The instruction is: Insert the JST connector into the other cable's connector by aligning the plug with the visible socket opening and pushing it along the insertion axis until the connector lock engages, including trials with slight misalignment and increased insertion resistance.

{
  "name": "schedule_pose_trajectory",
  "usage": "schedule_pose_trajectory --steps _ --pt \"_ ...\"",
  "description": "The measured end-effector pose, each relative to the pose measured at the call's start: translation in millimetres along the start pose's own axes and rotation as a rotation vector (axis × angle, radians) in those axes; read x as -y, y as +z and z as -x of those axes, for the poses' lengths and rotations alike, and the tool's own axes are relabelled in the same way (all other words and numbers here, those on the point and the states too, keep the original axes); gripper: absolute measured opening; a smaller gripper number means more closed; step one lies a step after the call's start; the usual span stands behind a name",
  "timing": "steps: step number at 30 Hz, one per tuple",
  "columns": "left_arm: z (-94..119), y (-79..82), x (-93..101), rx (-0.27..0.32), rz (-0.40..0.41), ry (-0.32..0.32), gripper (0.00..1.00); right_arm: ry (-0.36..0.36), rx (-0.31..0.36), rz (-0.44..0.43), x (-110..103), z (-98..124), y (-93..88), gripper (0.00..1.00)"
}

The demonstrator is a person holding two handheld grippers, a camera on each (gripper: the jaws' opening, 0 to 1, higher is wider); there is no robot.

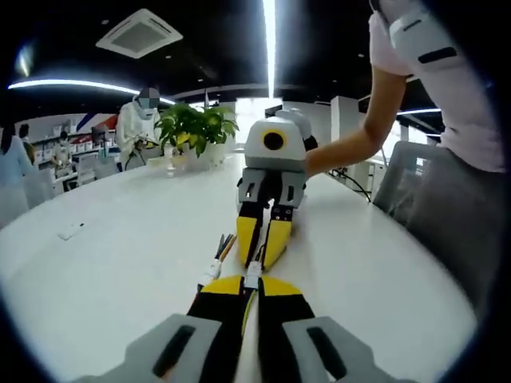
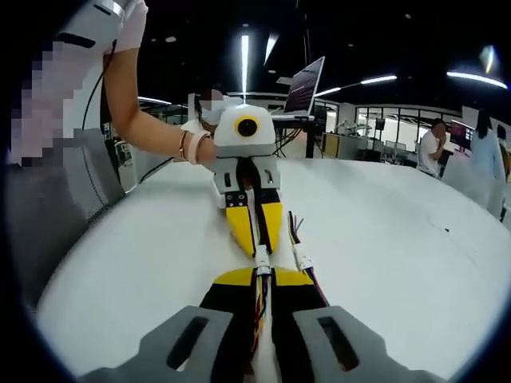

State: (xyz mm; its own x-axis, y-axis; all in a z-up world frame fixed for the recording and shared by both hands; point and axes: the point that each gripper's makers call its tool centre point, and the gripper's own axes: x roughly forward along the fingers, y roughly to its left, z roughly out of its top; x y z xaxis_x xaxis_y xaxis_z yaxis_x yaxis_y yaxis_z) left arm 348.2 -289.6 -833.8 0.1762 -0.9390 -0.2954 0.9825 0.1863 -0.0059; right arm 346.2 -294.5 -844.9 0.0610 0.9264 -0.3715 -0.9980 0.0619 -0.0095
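On the white table point(image 1: 120, 263) my two grippers face each other tip to tip. My left gripper point(image 1: 250, 284) is shut on a thin cable ending in a small white connector point(image 1: 253, 274). My right gripper point(image 1: 257, 258) points back at it, also shut. In the right gripper view, that gripper point(image 2: 263, 276) clamps a cable with coloured wires, and the white connector point(image 2: 262, 259) sits between it and the left gripper point(image 2: 255, 249). The two connectors meet in the narrow gap; I cannot tell whether they are latched. A loose cable point(image 1: 215, 265) with a white plug point(image 2: 302, 257) lies beside the tips.
The person's forearm point(image 1: 359, 144) reaches in from the right, with a chair point(image 1: 407, 171) behind it. Potted plants point(image 1: 196, 128) stand at the table's far edge, where another person point(image 1: 137, 120) sits. A small white item point(image 1: 70, 231) lies to the left. An open laptop point(image 2: 307, 84) stands far back.
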Motion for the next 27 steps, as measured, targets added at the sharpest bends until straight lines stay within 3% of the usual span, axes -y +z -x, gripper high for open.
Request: schedule_pose_trajectory --steps 7,27 --pt "-2.9 -3.6 2.2 0.005 0.018 -0.014 0.01 -0.009 0.008 0.015 -0.4 -0.4 -0.5 0.03" --pt "-3.5 -3.9 -1.9 -0.003 0.025 0.009 0.03 -0.021 0.025 -0.044 1.6 1.5 -1.3 0.04"
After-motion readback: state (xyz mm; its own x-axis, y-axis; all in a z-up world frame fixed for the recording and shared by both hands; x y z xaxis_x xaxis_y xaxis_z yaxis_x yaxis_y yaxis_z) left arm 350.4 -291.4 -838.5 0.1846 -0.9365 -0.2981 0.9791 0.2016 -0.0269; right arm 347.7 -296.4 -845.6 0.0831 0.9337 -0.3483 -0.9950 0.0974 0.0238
